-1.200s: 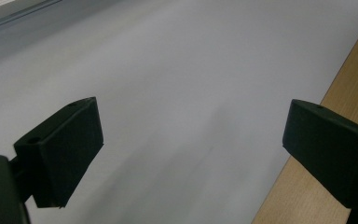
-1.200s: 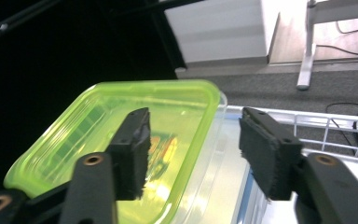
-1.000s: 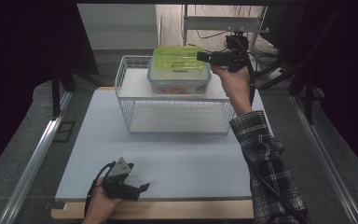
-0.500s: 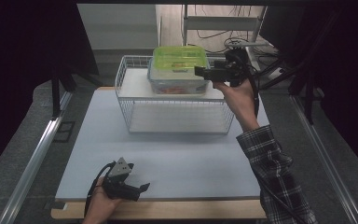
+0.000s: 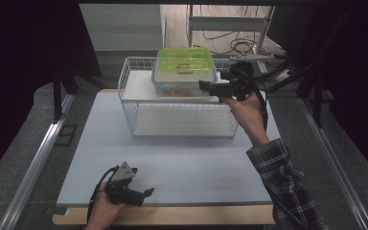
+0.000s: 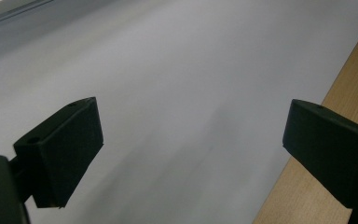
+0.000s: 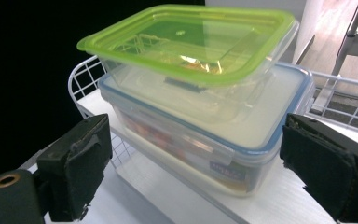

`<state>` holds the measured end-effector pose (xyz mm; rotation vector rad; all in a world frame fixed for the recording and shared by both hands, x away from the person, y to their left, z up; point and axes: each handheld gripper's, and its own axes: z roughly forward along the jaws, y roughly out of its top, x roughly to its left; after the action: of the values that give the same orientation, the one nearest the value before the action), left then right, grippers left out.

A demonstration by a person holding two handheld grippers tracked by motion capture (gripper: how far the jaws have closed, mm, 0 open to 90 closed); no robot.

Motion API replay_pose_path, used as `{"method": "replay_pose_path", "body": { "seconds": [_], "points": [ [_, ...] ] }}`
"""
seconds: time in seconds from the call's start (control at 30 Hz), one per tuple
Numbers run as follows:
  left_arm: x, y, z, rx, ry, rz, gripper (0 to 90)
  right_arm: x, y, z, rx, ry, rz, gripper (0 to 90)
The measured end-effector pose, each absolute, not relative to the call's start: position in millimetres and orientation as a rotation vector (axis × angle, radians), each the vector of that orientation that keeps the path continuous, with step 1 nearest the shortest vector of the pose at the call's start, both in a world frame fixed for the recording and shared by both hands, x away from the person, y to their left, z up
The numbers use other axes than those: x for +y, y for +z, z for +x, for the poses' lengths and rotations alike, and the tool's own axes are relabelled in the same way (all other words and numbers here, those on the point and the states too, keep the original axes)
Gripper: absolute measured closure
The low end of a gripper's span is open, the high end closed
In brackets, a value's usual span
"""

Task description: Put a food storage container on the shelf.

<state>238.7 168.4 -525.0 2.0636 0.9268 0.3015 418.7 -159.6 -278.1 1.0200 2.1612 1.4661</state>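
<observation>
A clear box with a green lid (image 5: 184, 60) (image 7: 191, 37) is stacked on a larger clear box with a blue-rimmed lid (image 5: 182, 87) (image 7: 223, 140). Both stand on the upper shelf of a white wire basket (image 5: 182, 120). My right gripper (image 5: 203, 86) (image 7: 196, 163) is held level at the right side of the lower box, pointing at it. Its jaws have just been opening and stand open, clear of the box ahead of them. My left gripper (image 5: 147, 193) (image 6: 191, 140) rests open on the white mat (image 5: 196, 167) at the front left, with nothing between its jaws.
The wooden table edge (image 6: 307, 186) runs just in front of the left gripper. Metal rails (image 5: 38, 158) flank the table. Cables and a metal frame (image 5: 230, 24) lie behind the basket.
The right gripper has come down from beside the green lid to the height of the lower box, and its jaws stand wider. The left gripper has stayed put.
</observation>
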Motion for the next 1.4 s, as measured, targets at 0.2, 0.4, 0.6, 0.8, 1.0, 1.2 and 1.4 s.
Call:
{"method": "replay_pose_path", "body": {
  "seconds": [0.2, 0.4, 0.6, 0.8, 1.0, 1.2, 1.4],
  "points": [
    [168.7, -525.5, 239.2, 0.928, 0.3, 2.052, 4.3, -160.6, -287.6, 413.9, 2.179, 1.429, 0.992, 8.8],
    [168.4, -525.9, 239.3, 0.929, 0.299, 2.054, 4.1, -162.1, -297.8, 409.8, 2.2, 1.398, 0.968, 6.8],
    [168.4, -525.9, 239.4, 0.926, 0.299, 2.054, 4.1, -163.0, -305.6, 403.6, 2.213, 1.381, 0.945, 5.8],
    [168.3, -525.8, 239.3, 0.926, 0.301, 2.055, 4.1, -163.1, -309.3, 394.9, 2.225, 1.364, 0.905, 5.1],
    [168.2, -525.7, 239.2, 0.928, 0.305, 2.055, 4.0, -164.4, -319.0, 389.0, 2.248, 1.352, 0.873, 3.5],
    [167.5, -526.8, 239.7, 0.932, 0.305, 2.063, 3.1, -167.0, -330.6, 384.4, 2.264, 1.336, 0.864, 2.5],
    [166.5, -527.1, 239.8, 0.931, 0.309, 2.071, 2.2, -170.3, -342.2, 380.2, 2.271, 1.331, 0.861, 2.1]
  ]
}}
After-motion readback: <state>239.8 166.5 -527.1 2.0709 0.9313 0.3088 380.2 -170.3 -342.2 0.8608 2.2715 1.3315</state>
